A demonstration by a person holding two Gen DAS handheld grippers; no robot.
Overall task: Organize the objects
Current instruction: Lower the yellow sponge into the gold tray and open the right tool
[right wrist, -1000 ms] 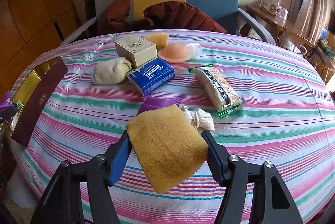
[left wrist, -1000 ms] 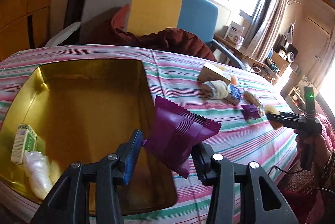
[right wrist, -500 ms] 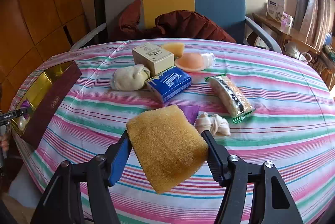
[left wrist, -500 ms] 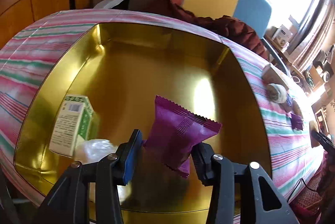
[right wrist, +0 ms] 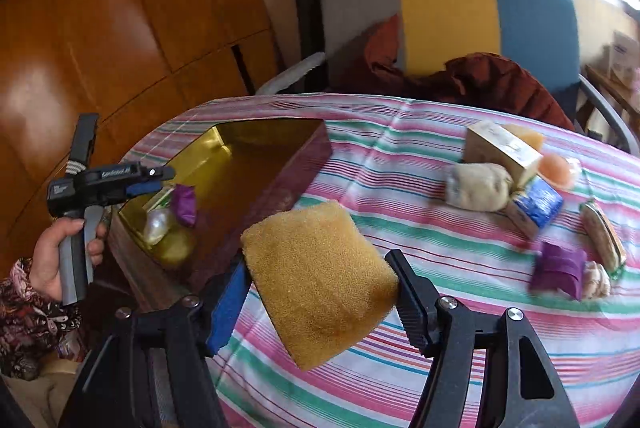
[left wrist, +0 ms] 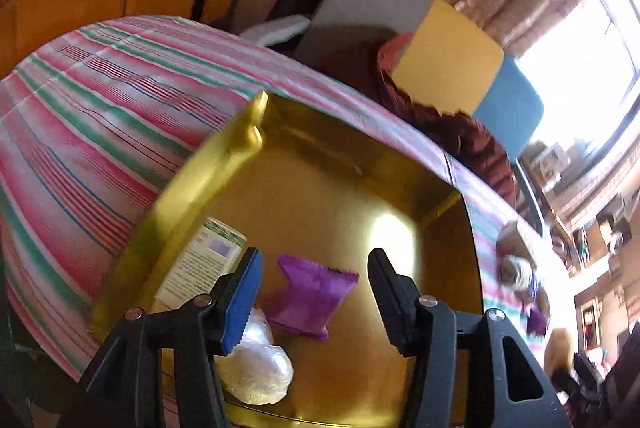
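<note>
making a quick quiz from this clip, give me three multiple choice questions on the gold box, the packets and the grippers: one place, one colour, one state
1. Where does the packet between the left gripper's fingers lie?
A. in the gold box
B. on the chair
C. on the striped cloth

2. What colour is that packet?
A. green
B. purple
C. white

3. What is the right gripper doing?
A. open, holding nothing
B. shut on the sponge
C. shut on a blue packet

Answers: 1 A, it rests on the box's floor. 2 B, its wrapper is purple. 3 B, both fingers press the sponge's sides.

Packet (left wrist: pixel 314 294) in box (left wrist: pixel 224 163) — carton (left wrist: pixel 200 264) left.
</note>
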